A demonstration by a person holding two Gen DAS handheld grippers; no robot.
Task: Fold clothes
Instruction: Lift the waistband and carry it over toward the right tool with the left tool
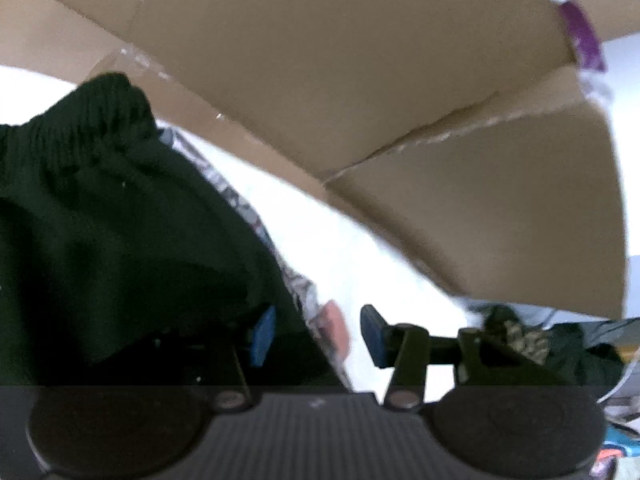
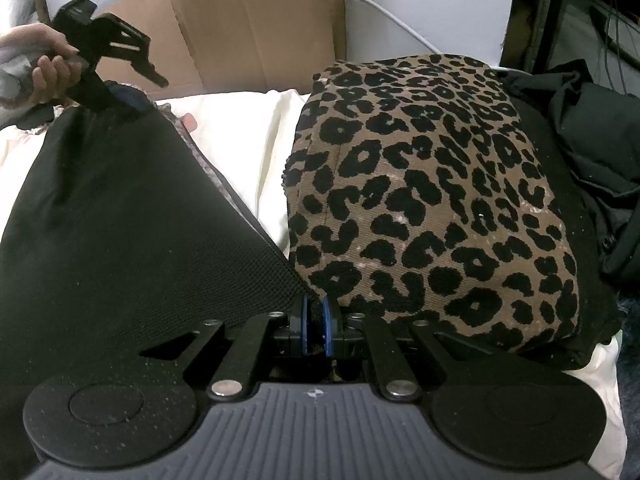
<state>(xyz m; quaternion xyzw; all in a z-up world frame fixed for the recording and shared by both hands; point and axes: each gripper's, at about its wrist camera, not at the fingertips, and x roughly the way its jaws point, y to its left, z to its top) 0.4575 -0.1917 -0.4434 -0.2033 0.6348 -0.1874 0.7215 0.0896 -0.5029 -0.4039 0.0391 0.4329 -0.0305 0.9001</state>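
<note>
**Item: black garment [image 2: 120, 220], fold in progress**

Landmark: the black garment, spread on white bedding [image 2: 248, 140].

- Location of garment: it fills the left of the right wrist view, stretched as a flat panel from a near corner to a far gathered edge. Its ribbed waistband [image 1: 92, 120] shows in the left wrist view.
- Right gripper [image 2: 316, 330]: at the garment's near corner, jaws closed tight on the black fabric, blue pads pressed together with the cloth between them.
- Left gripper [image 1: 316, 338]: at the garment's far edge, held by a hand [image 2: 44, 68]. Jaws stand about half apart; the left pad [image 1: 262, 336] lies against the black cloth, the right pad stands clear. Nothing appears clamped.
- Leopard-print cloth [image 2: 432, 200]: just right of the garment, near its pinched corner.
- Cardboard box [image 1: 340, 60]: beyond the garment's far edge.
- Patterned fabric [image 1: 240, 196]: peeks out along the garment's right edge, apparently beneath it.

Handling note (judgement): the left gripper likely needs to seat the far edge fully between both pads before closing, taking only the black layer and not the patterned one. Keep the right grip firm and the panel taut, so the fold line runs straight.
</note>
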